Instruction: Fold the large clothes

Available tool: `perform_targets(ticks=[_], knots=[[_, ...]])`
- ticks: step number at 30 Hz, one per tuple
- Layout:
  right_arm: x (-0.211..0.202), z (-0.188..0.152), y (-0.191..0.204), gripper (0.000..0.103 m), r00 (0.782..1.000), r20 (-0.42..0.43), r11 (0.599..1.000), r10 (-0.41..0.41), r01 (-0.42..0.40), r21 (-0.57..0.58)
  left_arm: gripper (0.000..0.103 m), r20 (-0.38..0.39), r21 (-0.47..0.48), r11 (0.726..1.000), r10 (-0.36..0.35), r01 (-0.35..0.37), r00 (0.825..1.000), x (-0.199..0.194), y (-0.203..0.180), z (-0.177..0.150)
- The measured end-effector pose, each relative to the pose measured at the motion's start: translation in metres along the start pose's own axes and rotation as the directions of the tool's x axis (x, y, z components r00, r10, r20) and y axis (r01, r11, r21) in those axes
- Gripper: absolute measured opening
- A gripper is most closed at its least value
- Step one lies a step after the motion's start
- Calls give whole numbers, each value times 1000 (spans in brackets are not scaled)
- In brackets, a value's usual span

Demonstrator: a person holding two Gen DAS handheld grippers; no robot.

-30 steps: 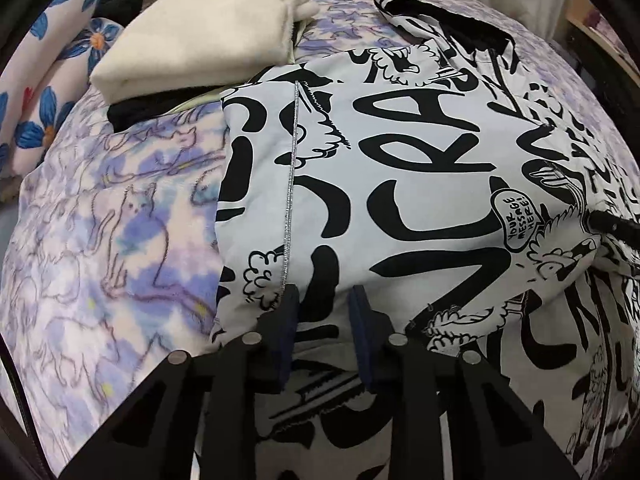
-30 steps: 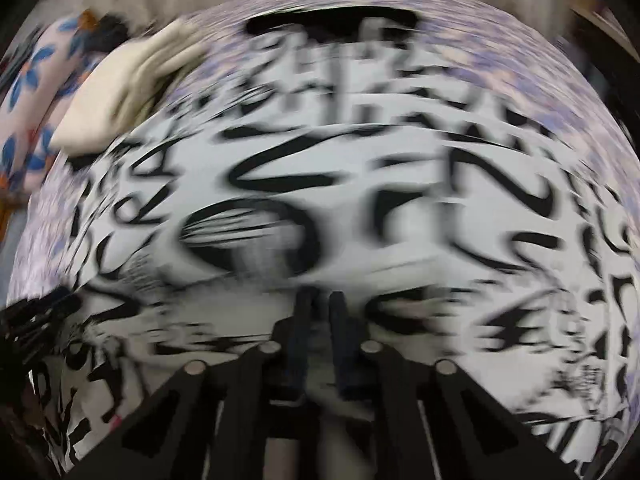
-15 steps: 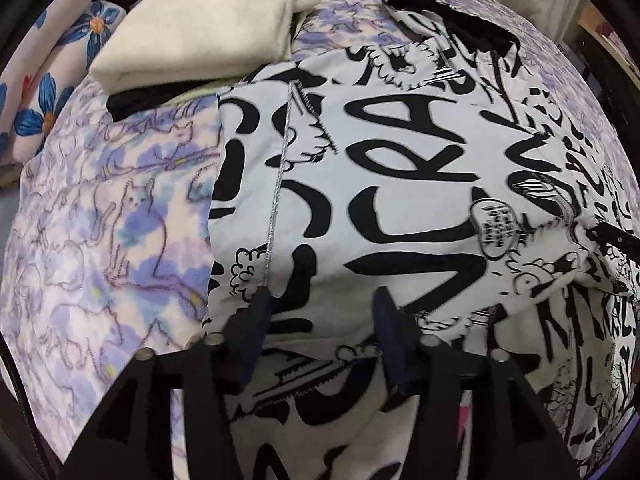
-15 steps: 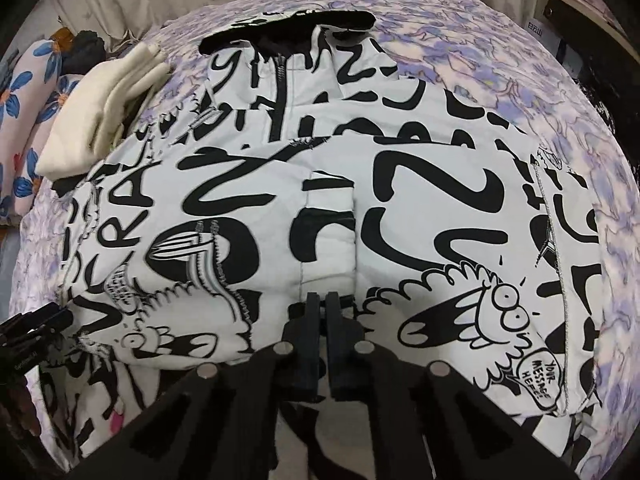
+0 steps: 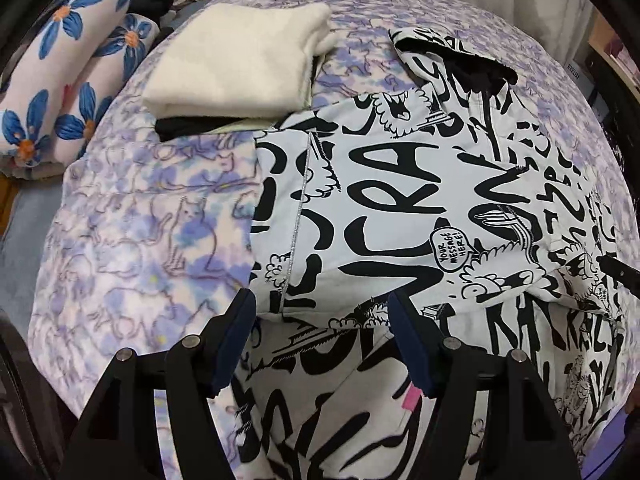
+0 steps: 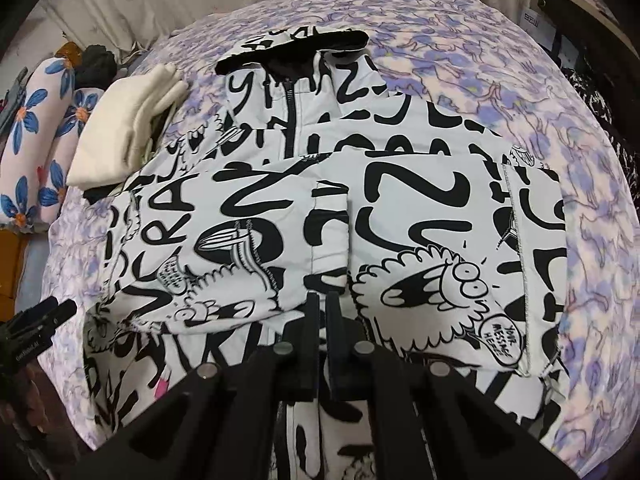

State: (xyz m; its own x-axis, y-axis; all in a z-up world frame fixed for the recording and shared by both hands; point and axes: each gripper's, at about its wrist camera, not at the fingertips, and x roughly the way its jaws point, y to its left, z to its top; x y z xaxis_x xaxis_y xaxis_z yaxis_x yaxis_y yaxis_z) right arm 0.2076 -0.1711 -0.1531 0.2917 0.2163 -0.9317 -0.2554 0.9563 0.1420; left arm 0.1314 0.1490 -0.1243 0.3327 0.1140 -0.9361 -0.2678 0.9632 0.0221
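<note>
A large white jacket with black graffiti print [image 5: 400,200] lies on the bed, collar at the far end, both sleeves folded in over its front [image 6: 320,208]. My left gripper [image 5: 322,312] is open just above the jacket's near left part, holding nothing. My right gripper [image 6: 322,304] is shut, its fingertips over the near edge of the folded sleeves in the middle; I see no cloth between them. The left gripper also shows at the left edge of the right wrist view [image 6: 36,324].
The bed has a purple cat-print blanket [image 5: 140,240]. A folded cream garment [image 5: 240,60] on a dark one lies at the far left. Rolled flower-print bedding [image 5: 60,80] sits beyond the bed's left edge. Shelving stands at the right [image 6: 580,8].
My left gripper has opened wide, let go of the jacket and pulled back. My right gripper has stayed shut and drawn back toward the jacket's near part.
</note>
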Motion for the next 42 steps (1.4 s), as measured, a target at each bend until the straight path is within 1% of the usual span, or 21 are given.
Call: perform_targets(ticks=[3,5,10,12,16,17,20,22,25,26,28,31,33,37,38,42], knots=[[-14,1,3,3,1000,12,1000,16,-15,-11,67,5,-7,1000,7,-7,1000,-12,2,-1],[-23,2,5,3,1000,24,1000,21,-20,-22,67,-6,-13,1000,11,-11,1000,-21,2,-3],[-42,-1,6,5,998,33,999,45,-44,-32,67,-16,-29,1000,-12,12,1000,-37,7,-12],[-46,-5,4,9,998,30,998,50,-50,-31,68,-16,-33,999,-19,19,1000,-43,10,-17],[-58,-21,-6,30,998,25,998,66,-65,-17,68,-24,-56,998,-32,31,999,-52,22,-32],[-60,-26,-8,33,998,24,998,65,-65,-13,68,-29,-60,998,-34,32,999,-52,25,-35],[-64,-42,-17,35,998,8,998,65,-65,-11,68,-62,-86,996,-41,35,997,-51,38,-56],[-67,-56,-25,35,998,-11,998,60,-60,-7,68,-103,-93,995,-40,30,994,-44,42,-71],[-69,-78,-41,36,998,-45,999,52,-51,14,68,-177,-85,996,-38,23,984,-32,47,-99],[-70,-86,-47,39,997,-56,999,48,-47,25,68,-199,-86,996,-44,27,979,-29,49,-108],[-72,-103,-59,45,996,-78,998,35,-30,57,68,-251,-100,994,-64,39,966,-21,52,-128],[-74,-131,-81,47,993,-119,995,15,-4,100,68,-312,-104,994,-75,45,947,-8,56,-154],[-75,-149,-93,47,990,-144,993,-4,21,114,68,-334,-94,995,-73,44,940,-2,58,-166],[-78,-180,-111,47,984,-175,988,-38,63,141,68,-348,-78,995,-81,57,934,8,61,-182],[-78,-186,-114,47,982,-180,987,-48,74,143,68,-353,-80,995,-88,64,932,10,62,-185],[-74,-217,-131,47,972,-223,979,-75,115,170,68,-384,-106,988,-144,111,912,21,65,-197]])
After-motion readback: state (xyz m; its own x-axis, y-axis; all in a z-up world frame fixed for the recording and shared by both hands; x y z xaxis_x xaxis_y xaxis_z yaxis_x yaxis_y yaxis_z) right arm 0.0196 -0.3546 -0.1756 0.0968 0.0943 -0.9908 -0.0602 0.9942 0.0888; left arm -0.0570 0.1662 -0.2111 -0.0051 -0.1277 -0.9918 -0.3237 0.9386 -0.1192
